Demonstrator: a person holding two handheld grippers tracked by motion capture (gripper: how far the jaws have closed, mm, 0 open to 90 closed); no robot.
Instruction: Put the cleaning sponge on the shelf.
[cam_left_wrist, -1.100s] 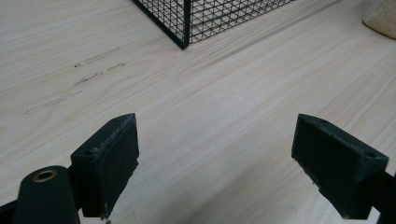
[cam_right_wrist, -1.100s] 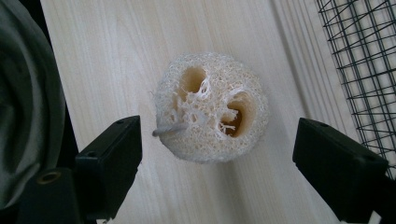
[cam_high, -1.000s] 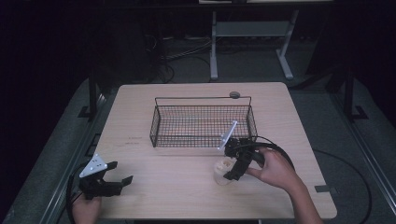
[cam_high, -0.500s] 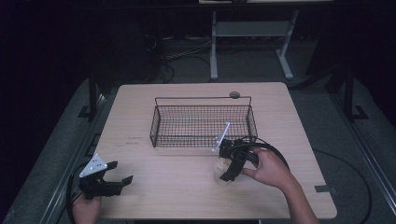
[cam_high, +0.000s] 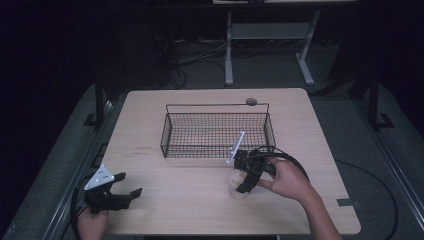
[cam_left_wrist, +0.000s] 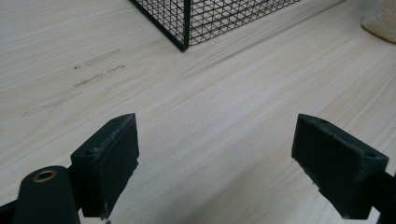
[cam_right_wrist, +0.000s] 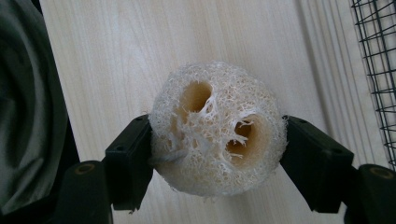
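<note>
Here, from the high view, a black wire basket (cam_high: 216, 131) stands mid-surface (cam_high: 160, 200) with nothing visible inside. Just in front of its right corner, the right tongs (cam_high: 241, 181) pinch a pale loofah sponge (cam_high: 237, 184). The left tongs (cam_high: 131, 186) sit well left of the basket, spread.

Left gripper view: jaws wide apart over bare wood, the basket's corner (cam_left_wrist: 187, 23) ahead; faint marks there are unreadable.

Right gripper view: both jaws press the sponge (cam_right_wrist: 217, 128), basket mesh (cam_right_wrist: 376, 70) at the edge.

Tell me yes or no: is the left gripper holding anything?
No. In the left gripper view the left gripper stands open with bare table between its jaws.
</note>
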